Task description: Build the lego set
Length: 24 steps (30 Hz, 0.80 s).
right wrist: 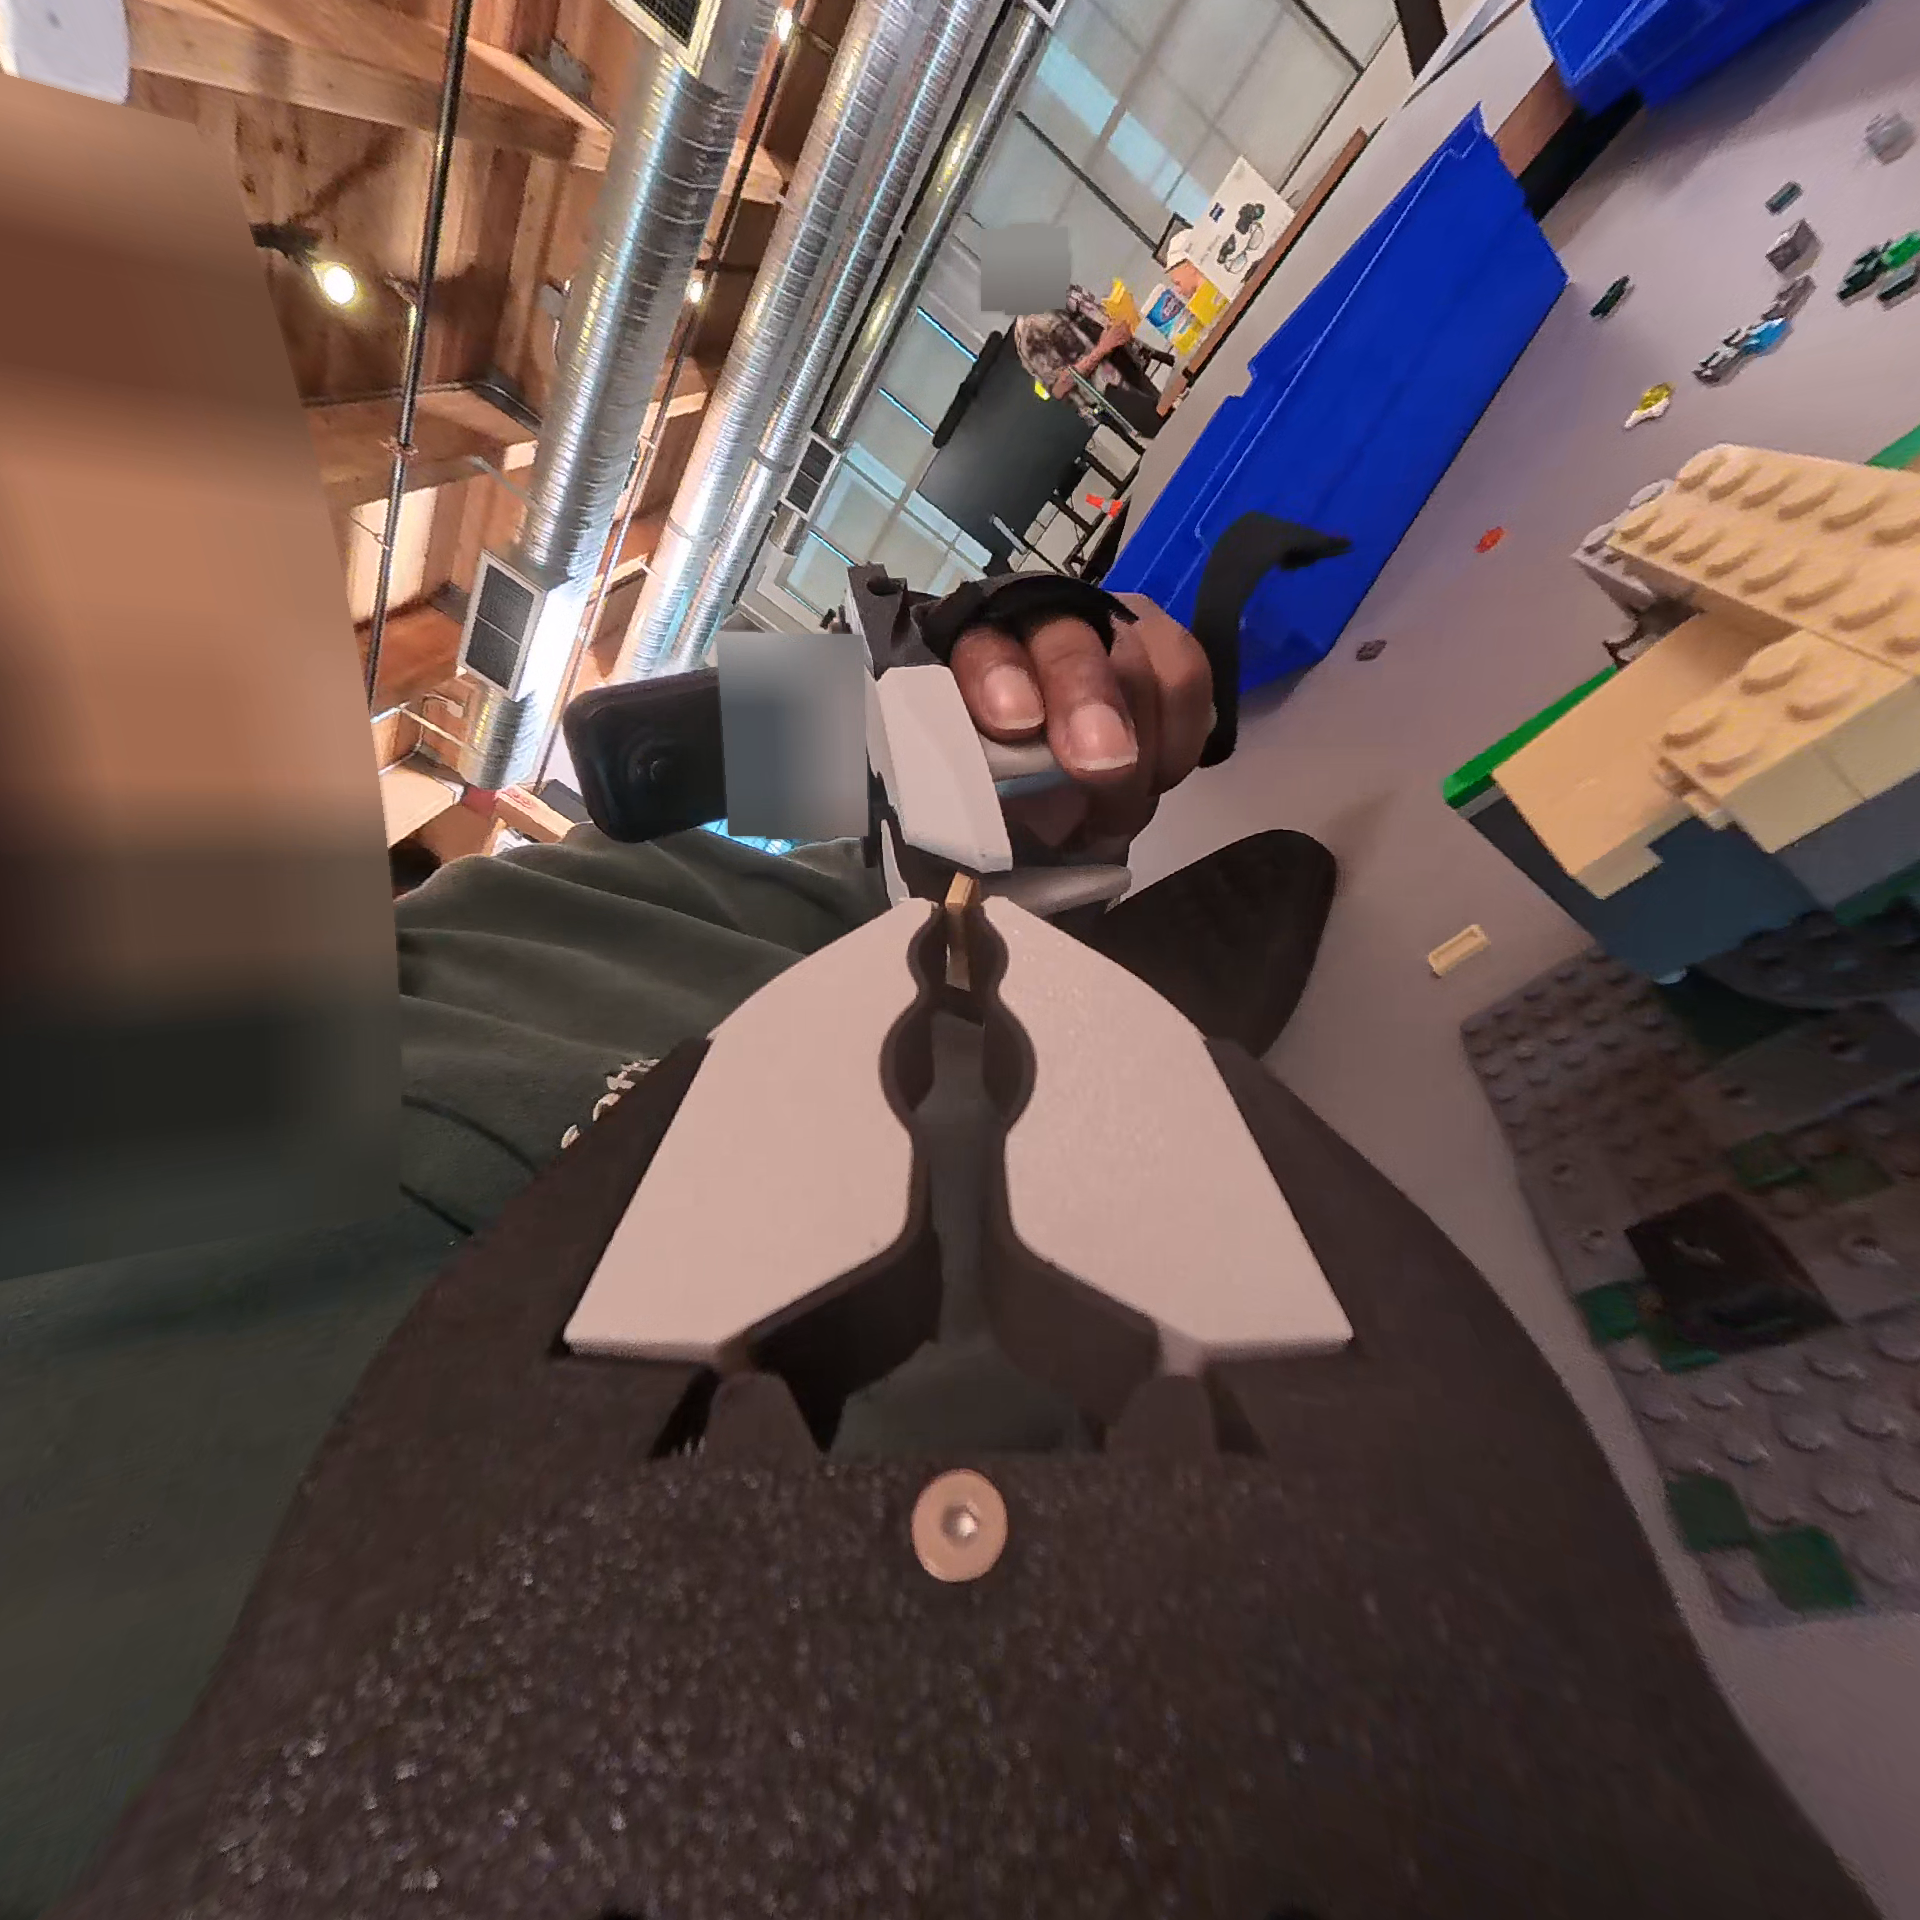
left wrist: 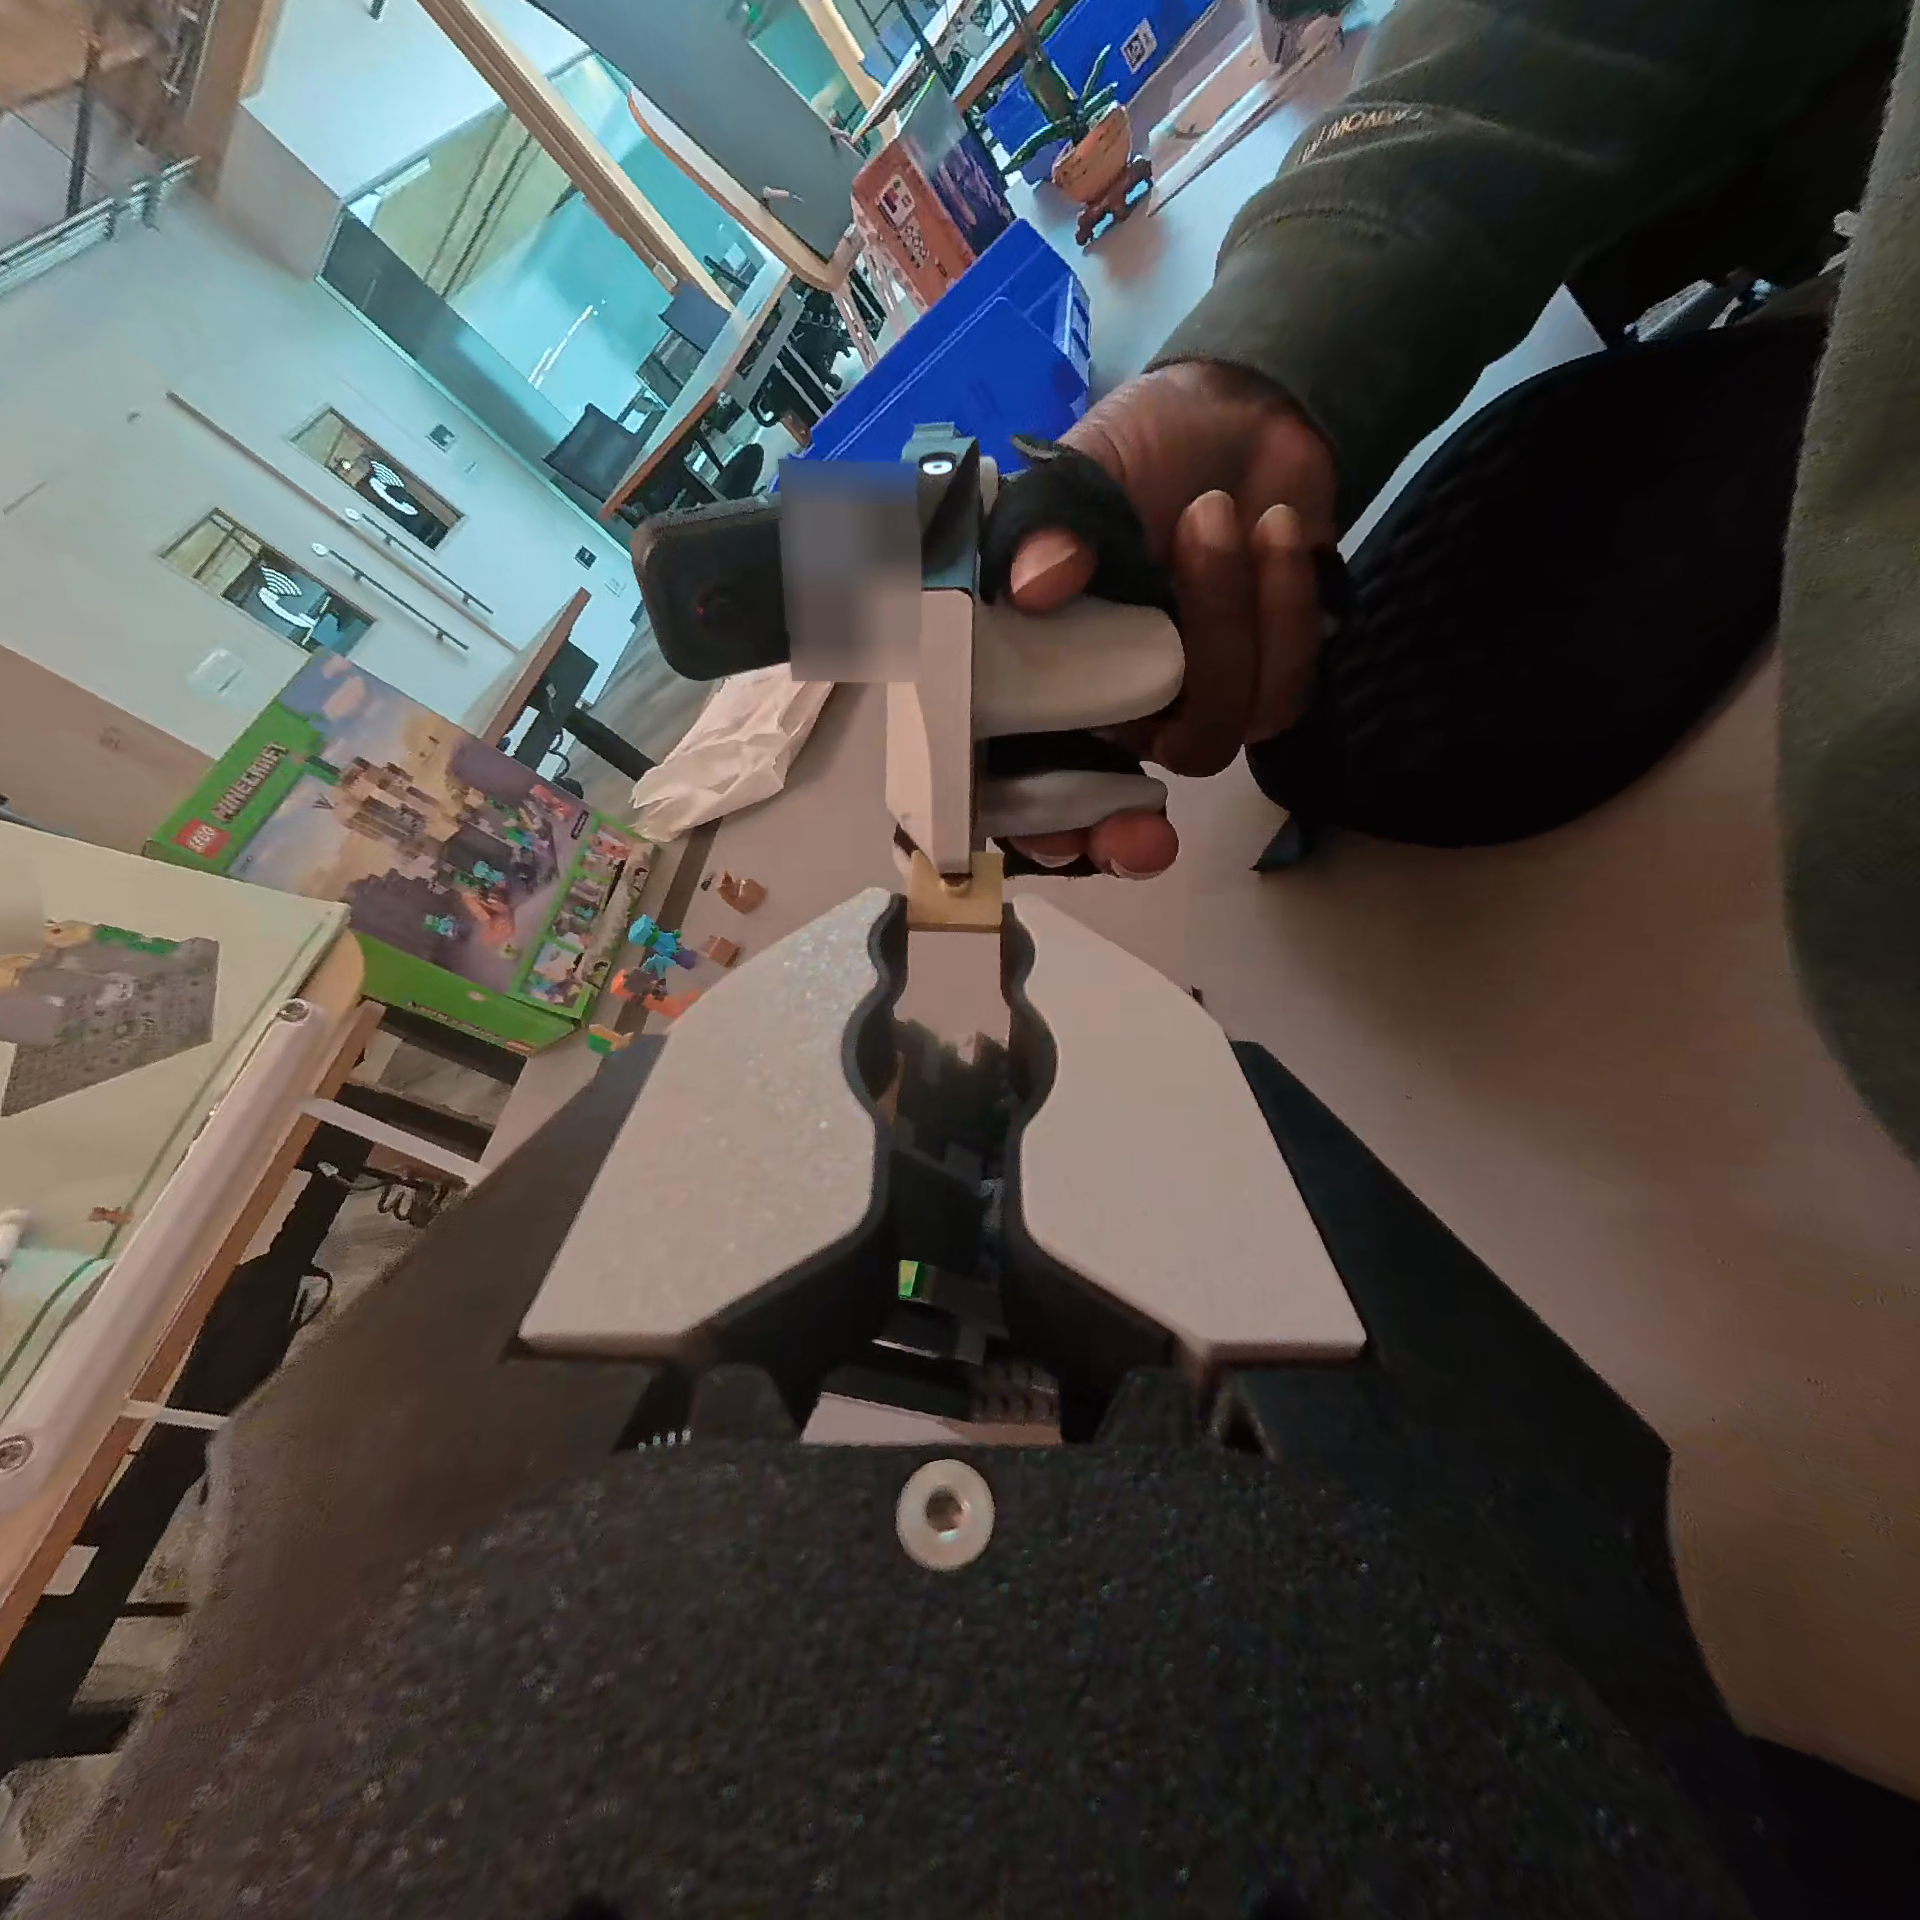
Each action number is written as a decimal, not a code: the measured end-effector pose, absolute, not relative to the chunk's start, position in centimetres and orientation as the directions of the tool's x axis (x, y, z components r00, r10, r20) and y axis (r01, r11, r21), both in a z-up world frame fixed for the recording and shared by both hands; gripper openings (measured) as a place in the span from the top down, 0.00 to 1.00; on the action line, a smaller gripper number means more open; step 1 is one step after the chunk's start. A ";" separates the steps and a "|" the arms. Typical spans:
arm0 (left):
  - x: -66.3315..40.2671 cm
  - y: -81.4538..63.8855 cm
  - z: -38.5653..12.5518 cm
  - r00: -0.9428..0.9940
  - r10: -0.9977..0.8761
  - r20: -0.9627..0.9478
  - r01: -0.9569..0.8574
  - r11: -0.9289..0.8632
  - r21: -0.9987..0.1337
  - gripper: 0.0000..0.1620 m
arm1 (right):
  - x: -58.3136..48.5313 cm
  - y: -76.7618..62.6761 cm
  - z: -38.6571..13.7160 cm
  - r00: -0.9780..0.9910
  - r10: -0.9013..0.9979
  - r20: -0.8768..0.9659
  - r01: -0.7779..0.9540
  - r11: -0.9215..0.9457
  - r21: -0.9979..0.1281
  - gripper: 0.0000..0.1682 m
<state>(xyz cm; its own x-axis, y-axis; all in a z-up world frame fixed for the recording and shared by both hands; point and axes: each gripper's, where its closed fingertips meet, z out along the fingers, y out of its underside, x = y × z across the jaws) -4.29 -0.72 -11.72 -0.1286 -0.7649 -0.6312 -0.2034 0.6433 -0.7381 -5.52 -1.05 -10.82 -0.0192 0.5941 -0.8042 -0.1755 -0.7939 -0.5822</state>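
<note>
I look past my claws at the big stuff first. In the right wrist view the grey table point(right wrist: 1351, 831) runs off to the right, w/ blue bins point(right wrist: 1382, 436) far back. The half-built lego model point(right wrist: 1714, 727), tan bricks on a dark blue base, sits at the right edge on a grey baseplate point(right wrist: 1683, 1299). It rests flat there, prob. so new parts can be pushed down onto it. Loose bits point(right wrist: 1745, 343) lie far off near the bins, and one small tan piece point(right wrist: 1458, 948) lies just beside the model.

In the left wrist view the green set box point(left wrist: 436, 852) lies far left, w/ small figures point(left wrist: 655, 966) near it. An open booklet point(left wrist: 114, 997) is propped up at the left, I think so the steps can be read.

Now the small stuff. Both claws are up off the table and meet nose to nose. My left gripper point(left wrist: 954, 920) is closed on a small tan tile point(left wrist: 956, 902), seen flat-on at its tips. My right gripper point(right wrist: 960, 940) also pinches that tile point(right wrist: 960, 935), seen edge-on. The right one comes in turned sideways to the left one, so each grabs a diff. pair of sides. I guess this is a swap from one claw to the other, to turn the tile the right way before it goes on the model. Which claw lets go, I can't tell.
</note>
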 end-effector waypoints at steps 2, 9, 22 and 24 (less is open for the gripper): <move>-4.3 -0.8 -11.9 -0.139 -0.784 -0.606 -0.209 0.621 -0.756 0.90 | -5.5 -1.0 -11.0 -0.009 0.612 -0.791 -0.161 -0.781 -0.603 0.98; -4.3 -0.1 -12.4 -0.197 -0.949 -0.248 -0.270 0.295 -0.916 0.90 | -3.9 -0.2 -11.5 0.291 0.909 -0.298 0.114 -0.343 -0.933 0.88; -3.5 0.1 -13.0 -0.231 -0.960 -0.157 -0.350 0.233 -0.907 0.90 | -4.2 0.4 -12.5 0.306 0.951 0.050 0.425 -0.090 -0.901 0.91; -3.4 0.2 -12.9 -0.230 -0.961 -0.154 -0.347 0.229 -0.909 0.90 | -4.1 0.6 -12.4 0.311 0.949 0.056 0.429 -0.088 -0.899 0.91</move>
